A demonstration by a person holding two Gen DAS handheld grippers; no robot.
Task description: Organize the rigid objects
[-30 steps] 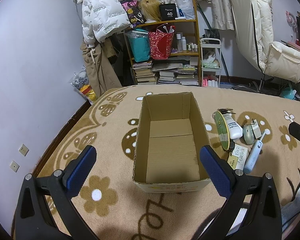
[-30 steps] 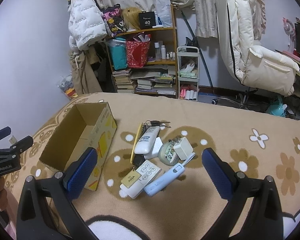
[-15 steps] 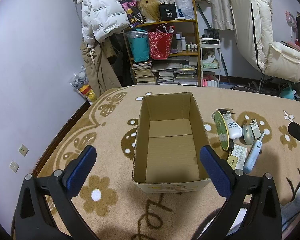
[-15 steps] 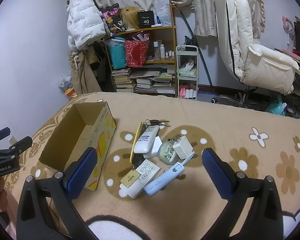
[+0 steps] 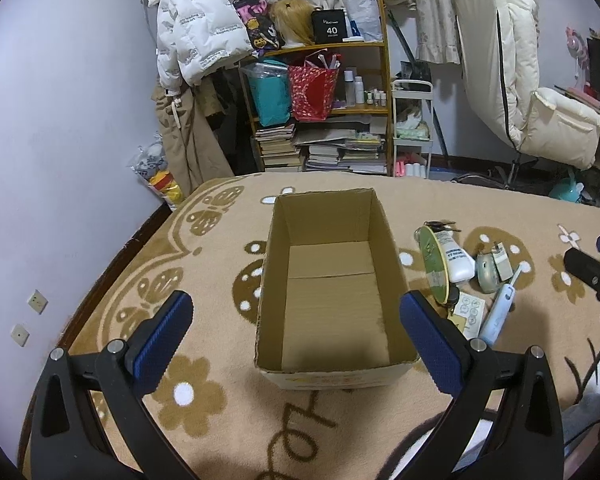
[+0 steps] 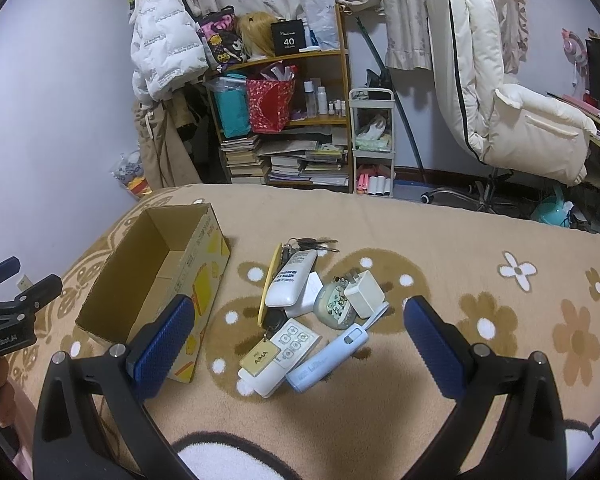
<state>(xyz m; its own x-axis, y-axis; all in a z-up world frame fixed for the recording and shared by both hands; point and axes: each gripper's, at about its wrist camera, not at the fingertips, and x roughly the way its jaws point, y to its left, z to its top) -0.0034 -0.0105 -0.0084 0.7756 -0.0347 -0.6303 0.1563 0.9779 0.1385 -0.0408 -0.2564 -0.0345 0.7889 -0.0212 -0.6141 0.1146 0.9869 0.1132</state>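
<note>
near the bed's left edge the open cardboard box (image 5: 332, 292) runs lengthwise toward the foot, pale blue toothbrush (image 6: 332, 356) lying slantwise beside it, both grippers' jaws wide.

One cardboard box (image 6: 152, 280), one white tube (image 6: 290, 280), one electric toothbrush (image 6: 328, 362), two tools (image 6: 298, 344).
</note>
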